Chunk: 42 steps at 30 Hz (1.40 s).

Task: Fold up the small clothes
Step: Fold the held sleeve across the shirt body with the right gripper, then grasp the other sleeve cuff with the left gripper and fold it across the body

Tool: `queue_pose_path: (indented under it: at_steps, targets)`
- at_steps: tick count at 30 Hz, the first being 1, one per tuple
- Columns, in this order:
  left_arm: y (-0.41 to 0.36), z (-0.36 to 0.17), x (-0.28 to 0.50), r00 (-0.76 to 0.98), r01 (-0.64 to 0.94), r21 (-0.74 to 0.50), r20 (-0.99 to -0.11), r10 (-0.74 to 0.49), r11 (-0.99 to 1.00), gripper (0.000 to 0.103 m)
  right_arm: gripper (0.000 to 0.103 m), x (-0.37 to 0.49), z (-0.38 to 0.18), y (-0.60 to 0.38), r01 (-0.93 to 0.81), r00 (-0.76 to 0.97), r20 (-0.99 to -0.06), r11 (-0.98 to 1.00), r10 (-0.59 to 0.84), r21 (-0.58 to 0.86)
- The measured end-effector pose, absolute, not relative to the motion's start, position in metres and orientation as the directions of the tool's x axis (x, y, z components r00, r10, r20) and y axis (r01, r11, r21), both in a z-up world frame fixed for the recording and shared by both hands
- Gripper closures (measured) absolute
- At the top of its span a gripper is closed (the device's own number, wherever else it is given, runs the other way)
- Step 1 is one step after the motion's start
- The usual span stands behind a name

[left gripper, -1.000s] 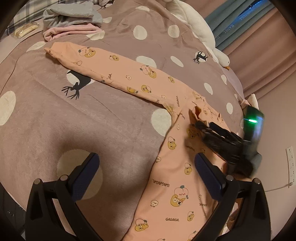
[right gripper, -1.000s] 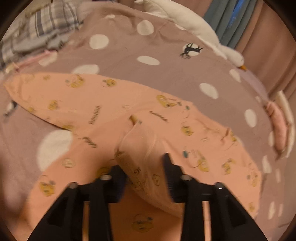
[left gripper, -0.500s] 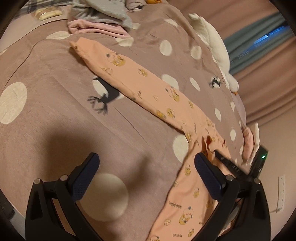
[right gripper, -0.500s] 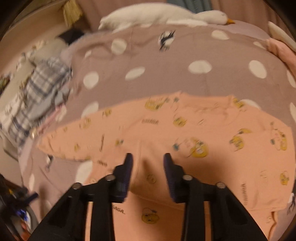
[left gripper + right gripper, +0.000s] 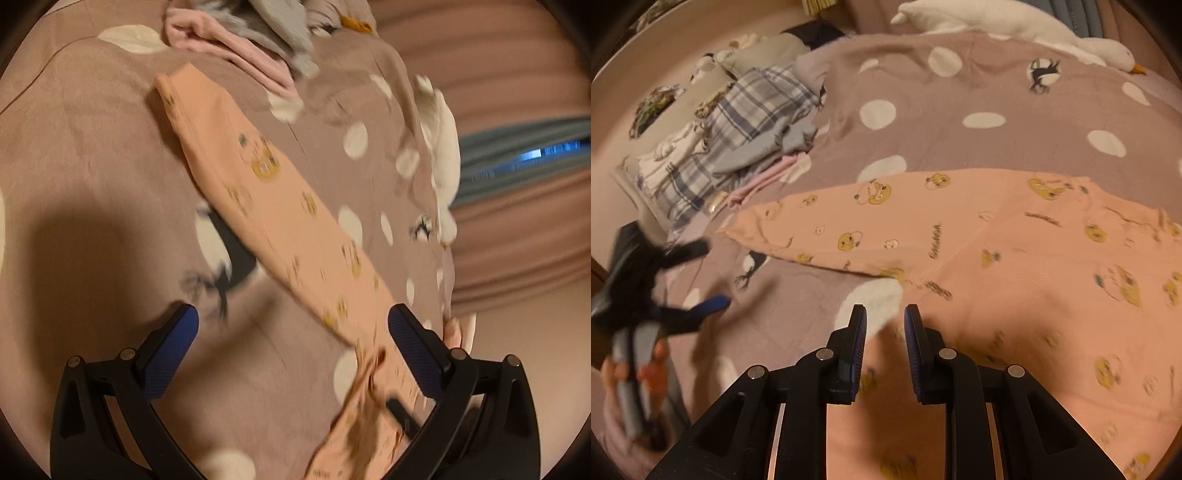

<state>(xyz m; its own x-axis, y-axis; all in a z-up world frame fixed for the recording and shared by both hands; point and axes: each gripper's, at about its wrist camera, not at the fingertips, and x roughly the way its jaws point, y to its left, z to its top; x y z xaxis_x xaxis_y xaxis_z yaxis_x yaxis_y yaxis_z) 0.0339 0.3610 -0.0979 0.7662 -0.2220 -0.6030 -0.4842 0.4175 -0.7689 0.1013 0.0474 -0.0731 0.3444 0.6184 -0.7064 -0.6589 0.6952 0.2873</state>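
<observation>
An orange baby garment (image 5: pixel 997 258) with yellow chick prints lies flat on the dotted mauve bedspread (image 5: pixel 960 96). Its long sleeve (image 5: pixel 266 192) runs diagonally up to the left. My right gripper (image 5: pixel 885 314) hovers over the garment's edge near the armpit. Its jaws are narrow and closing, with cloth showing in the gap but not pinched. My left gripper (image 5: pixel 291 317) is wide open above the bedspread beside the sleeve, holding nothing. The right wrist view shows it blurred at the left (image 5: pixel 683 280), in a person's hand (image 5: pixel 646 369).
A pile of plaid, grey and pink clothes (image 5: pixel 757 122) sits past the sleeve's end and shows again as pink and grey clothes (image 5: pixel 240 48). A white goose plush (image 5: pixel 1015 26) lies along the far side of the bed. Curtains (image 5: pixel 517 74) hang behind.
A raised fold of cloth stood between the right jaws a second ago; now the cloth lies flat and the jaws are narrower. The left gripper slid along the sleeve and rolled.
</observation>
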Motion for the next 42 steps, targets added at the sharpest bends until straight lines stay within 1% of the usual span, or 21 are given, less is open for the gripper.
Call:
queue_pose_path:
  at_steps: [5,8,14,17,18,19,20,21,22,23,24,25,26,28,31,33,37,40,42]
  targets:
    - [0.392,-0.109,0.038,0.804,-0.498,-0.798,-0.571,-0.163,0.339,0.001,0.081,0.086,-0.076,0.001,-0.621,0.402,-0.708,0.741,0.581,0.256]
    - [0.404,-0.108,0.043,0.818,-0.503,-0.792,-0.566,-0.106,0.346,0.001,0.081,0.077,-0.077,-0.021,-0.584,0.429,-0.711,0.771,0.557,0.252]
    - [0.422,-0.106,0.066,0.797,-0.541,-0.744,-0.603,-0.045,0.392,0.002,0.081,0.07,-0.073,-0.053,-0.507,0.471,-0.697,0.813,0.54,0.287]
    - [0.429,-0.107,0.076,0.773,-0.569,-0.708,-0.634,-0.021,0.417,0.009,0.081,0.071,-0.067,-0.06,-0.478,0.494,-0.687,0.826,0.533,0.299]
    - [0.432,-0.107,0.078,0.767,-0.577,-0.698,-0.641,-0.011,0.424,0.014,0.081,0.071,-0.065,-0.062,-0.47,0.498,-0.682,0.828,0.535,0.306]
    - [0.433,-0.107,0.078,0.762,-0.585,-0.689,-0.648,-0.002,0.428,0.023,0.081,0.07,-0.064,-0.064,-0.468,0.5,-0.68,0.828,0.536,0.309]
    - [0.436,-0.108,0.079,0.752,-0.599,-0.679,-0.659,0.008,0.425,0.028,0.081,0.071,-0.062,-0.063,-0.465,0.505,-0.678,0.83,0.535,0.308]
    - [0.439,-0.11,0.078,0.748,-0.606,-0.677,-0.663,0.012,0.418,0.04,0.081,0.07,-0.061,-0.063,-0.464,0.51,-0.676,0.831,0.533,0.305]
    - [0.441,-0.112,0.077,0.744,-0.615,-0.676,-0.668,0.014,0.407,0.056,0.081,0.068,-0.061,-0.064,-0.463,0.512,-0.675,0.833,0.531,0.304]
    - [0.444,-0.115,0.075,0.729,-0.634,-0.666,-0.685,0.015,0.394,0.066,0.081,0.068,-0.061,-0.063,-0.461,0.511,-0.676,0.833,0.531,0.305]
    - [0.447,-0.117,0.075,0.707,-0.656,-0.648,-0.707,0.015,0.387,0.086,0.081,0.067,-0.062,-0.063,-0.459,0.509,-0.678,0.833,0.531,0.308]
    - [0.449,-0.119,0.076,0.693,-0.669,-0.637,-0.721,0.011,0.383,0.094,0.081,0.066,-0.064,-0.062,-0.456,0.506,-0.682,0.835,0.528,0.308]
    - [0.451,-0.121,0.074,0.693,-0.669,-0.642,-0.721,0.003,0.375,0.093,0.081,0.066,-0.065,-0.061,-0.453,0.505,-0.686,0.837,0.524,0.306]
    - [0.452,-0.118,0.071,0.695,-0.666,-0.643,-0.719,0.001,0.379,0.094,0.081,0.064,-0.066,-0.06,-0.455,0.504,-0.687,0.837,0.523,0.303]
    - [0.443,-0.102,0.072,0.685,-0.66,-0.602,-0.728,0.033,0.449,0.097,0.081,0.061,-0.065,-0.062,-0.456,0.507,-0.684,0.837,0.524,0.302]
    - [0.436,-0.088,0.076,0.694,-0.641,-0.583,-0.718,0.051,0.499,0.098,0.081,0.06,-0.064,-0.064,-0.453,0.51,-0.68,0.836,0.527,0.309]
    - [0.411,-0.05,0.084,0.731,-0.57,-0.545,-0.678,0.076,0.615,0.098,0.081,0.055,-0.062,-0.071,-0.447,0.527,-0.675,0.844,0.516,0.297]
    - [0.38,-0.017,0.091,0.766,-0.493,-0.514,-0.639,0.07,0.702,0.098,0.079,0.051,-0.06,-0.076,-0.442,0.542,-0.671,0.851,0.506,0.284]
    - [0.351,0.003,0.096,0.789,-0.423,-0.494,-0.613,0.041,0.76,0.098,0.079,0.049,-0.061,-0.082,-0.437,0.547,-0.665,0.851,0.509,0.292]
